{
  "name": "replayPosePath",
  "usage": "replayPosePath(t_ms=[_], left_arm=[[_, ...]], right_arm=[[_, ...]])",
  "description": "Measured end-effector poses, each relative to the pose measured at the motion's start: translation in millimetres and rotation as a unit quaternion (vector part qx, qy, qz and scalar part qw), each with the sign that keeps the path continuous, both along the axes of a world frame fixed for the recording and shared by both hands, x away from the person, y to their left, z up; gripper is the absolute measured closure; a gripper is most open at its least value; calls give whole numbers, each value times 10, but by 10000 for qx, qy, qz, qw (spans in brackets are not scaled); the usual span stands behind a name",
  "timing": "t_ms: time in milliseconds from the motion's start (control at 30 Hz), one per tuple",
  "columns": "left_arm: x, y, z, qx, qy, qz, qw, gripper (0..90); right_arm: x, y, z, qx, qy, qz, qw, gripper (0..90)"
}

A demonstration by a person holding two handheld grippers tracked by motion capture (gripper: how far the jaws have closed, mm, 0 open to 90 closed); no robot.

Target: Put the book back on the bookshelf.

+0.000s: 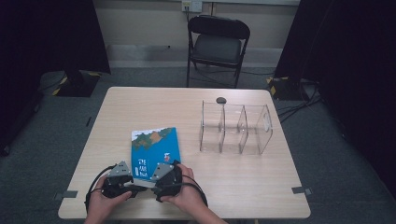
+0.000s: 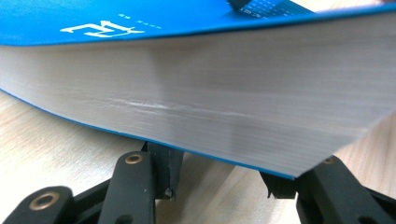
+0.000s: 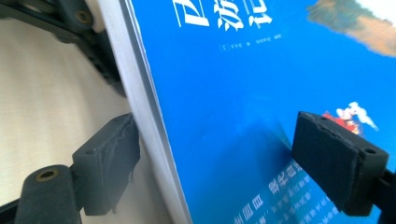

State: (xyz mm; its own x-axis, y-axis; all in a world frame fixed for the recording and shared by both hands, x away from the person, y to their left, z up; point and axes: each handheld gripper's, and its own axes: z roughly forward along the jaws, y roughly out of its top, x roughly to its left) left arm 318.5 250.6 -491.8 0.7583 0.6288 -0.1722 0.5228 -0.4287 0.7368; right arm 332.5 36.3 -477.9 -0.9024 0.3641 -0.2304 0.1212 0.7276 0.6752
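The blue book (image 1: 155,151) lies near the front of the counter (image 1: 243,186), left of the clear acrylic organizer (image 1: 236,129), with its near edge lifted. The left gripper (image 1: 135,187) sits low at that near edge — in the left gripper view the thick block of pages rests across its jaws, which are pinching the book's lower corner between them. The right gripper (image 1: 173,164) is at the book's near right corner — its jaws are spread wide, one pad (image 3: 338,158) over the blue cover, the other (image 3: 109,154) just beside the page edge. A black folding chair (image 1: 218,44) stands beyond the counter.
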Motion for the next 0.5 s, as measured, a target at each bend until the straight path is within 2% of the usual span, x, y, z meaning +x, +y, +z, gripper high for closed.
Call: replayPosePath(t_ms=[67, 100, 133, 300, 367, 500], left_arm=[[1, -2, 5, 12, 1, -3, 10000, 545], [1, -3, 8, 11, 2, -8, 10000, 545], [-1, -3, 8, 20, 2, -10, 10000, 546], [2, -22, 36, 84, -38, -21, 10000, 546], [0, -30, 42, 95, -34, -6, 9999, 546], [6, -30, 46, 109, -38, -28, 9999, 546]], right_arm=[[-27, 1, -47, 37, -231, -8, 9997, 149], [-27, 1, -47, 37, -231, -8, 9997, 149], [-48, 4, -78, 80, -382, -23, 9992, 149], [-74, 6, -115, 61, -575, 14, 9983, 154], [-77, -2, -132, 188, -632, -50, 9978, 173], [-90, 5, -154, 210, -726, -79, 9971, 184]])
